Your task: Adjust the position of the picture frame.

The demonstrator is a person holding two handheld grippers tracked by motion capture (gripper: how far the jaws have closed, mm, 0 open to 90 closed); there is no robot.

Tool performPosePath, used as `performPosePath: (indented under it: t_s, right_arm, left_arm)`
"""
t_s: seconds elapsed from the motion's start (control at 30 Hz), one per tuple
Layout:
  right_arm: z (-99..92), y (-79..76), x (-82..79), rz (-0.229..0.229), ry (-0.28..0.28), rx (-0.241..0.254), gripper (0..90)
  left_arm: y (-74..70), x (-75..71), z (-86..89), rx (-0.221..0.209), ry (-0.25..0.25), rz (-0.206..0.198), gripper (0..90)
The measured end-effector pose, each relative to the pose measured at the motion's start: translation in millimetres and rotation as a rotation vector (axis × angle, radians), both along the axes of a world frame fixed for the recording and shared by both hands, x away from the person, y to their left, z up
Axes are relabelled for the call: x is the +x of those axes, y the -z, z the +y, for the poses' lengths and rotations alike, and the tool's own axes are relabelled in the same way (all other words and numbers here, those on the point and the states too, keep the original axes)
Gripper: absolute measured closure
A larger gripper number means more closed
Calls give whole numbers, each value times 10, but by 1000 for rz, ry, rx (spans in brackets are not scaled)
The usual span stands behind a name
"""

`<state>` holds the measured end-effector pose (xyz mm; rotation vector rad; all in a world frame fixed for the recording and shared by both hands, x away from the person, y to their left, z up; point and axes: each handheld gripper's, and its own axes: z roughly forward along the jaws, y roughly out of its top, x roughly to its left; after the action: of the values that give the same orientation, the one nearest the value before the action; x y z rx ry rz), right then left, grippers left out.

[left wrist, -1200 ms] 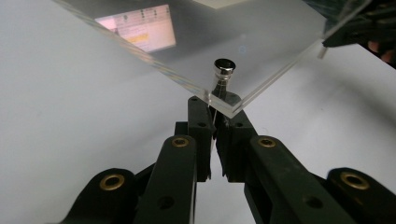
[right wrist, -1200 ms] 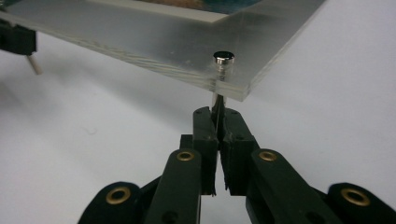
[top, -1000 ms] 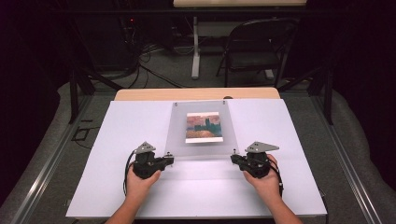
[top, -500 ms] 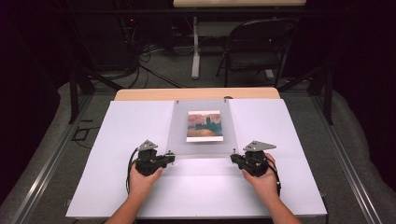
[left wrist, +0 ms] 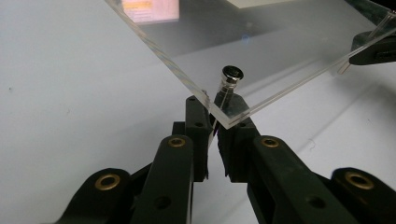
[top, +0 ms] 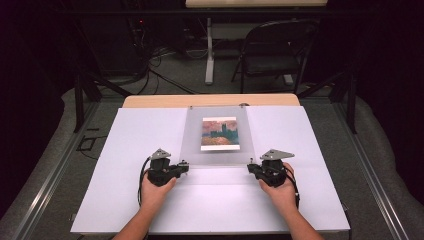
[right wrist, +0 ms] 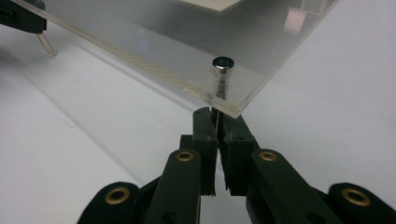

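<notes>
clear acrylic sheet (top: 216, 135) rides lifted off the white table (top: 125, 145), my left gripper (left wrist: 215, 122) and right gripper (right wrist: 217, 122) each clamped on a near corner. i'd keep both hands level so the painting print (top: 219, 134) beneath stays put.

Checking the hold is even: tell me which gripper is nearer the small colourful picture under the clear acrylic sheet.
Left gripper, slightly; it grips the sheet's near-left corner, the right gripper the near-right; the picture lies between.

A dark room with a grey floor (top: 175, 75), a folding chair (top: 274, 52), cables (top: 160, 70), and a table leg (top: 209, 50).
</notes>
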<state>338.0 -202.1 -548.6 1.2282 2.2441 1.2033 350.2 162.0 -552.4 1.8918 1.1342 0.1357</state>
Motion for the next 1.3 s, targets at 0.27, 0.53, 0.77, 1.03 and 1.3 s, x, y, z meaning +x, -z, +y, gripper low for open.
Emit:
performPosePath:
  t_s: [0.27, 0.53, 0.77, 1.03, 1.3]
  right_arm:
    - [-4, 36, 5, 5, 0, -7, 854]
    - [-1, 64, 0, 11, 4, -1, 853]
    - [-15, 80, 0, 14, 10, 21, 843]
    - [-55, 66, -12, 23, 17, 45, 716]
    - [-78, 23, -75, 7, -6, 24, 546]
  left_arm:
    - [22, -1, -8, 3, -2, 0, 825]
    - [27, 2, -2, -8, 0, 4, 822]
    - [35, 2, 4, -15, -2, 6, 815]
    - [36, -11, 19, -34, -11, 17, 778]
    - [-7, -110, 2, -4, -10, -10, 619]
